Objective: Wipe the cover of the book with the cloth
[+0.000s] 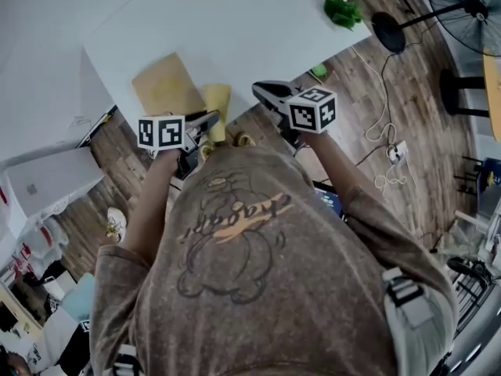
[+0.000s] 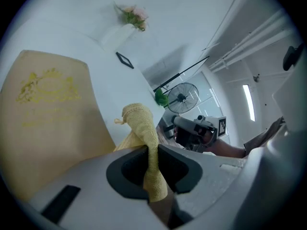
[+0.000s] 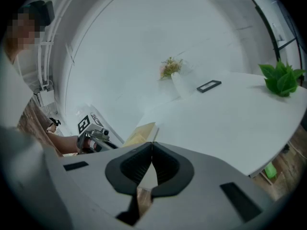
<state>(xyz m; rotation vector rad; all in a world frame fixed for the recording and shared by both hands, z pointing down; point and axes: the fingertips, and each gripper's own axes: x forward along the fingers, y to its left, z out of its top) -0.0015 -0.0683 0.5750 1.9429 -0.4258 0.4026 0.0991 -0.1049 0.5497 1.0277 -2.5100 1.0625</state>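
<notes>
Left tongs [image 2: 152, 150] pinch the yellow cloth [image 2: 139, 123] just beside the book [image 2: 48, 114]; right tongs [image 3: 151, 145] are closed, empty. Unrestrained, the book may slide during wiping.

White worktop [image 1: 235, 30]: tan book [image 1: 164, 84] flat near front edge, yellow cloth [image 1: 218, 100] just beside it; green plant [image 1: 341, 9] at far corner; flower vase [image 3: 178, 83] near small dark slab [image 3: 209, 86].

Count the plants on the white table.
2: a green leafy plant at a corner of the table; a small flower bunch near its far edge. None seems hidden.
</notes>
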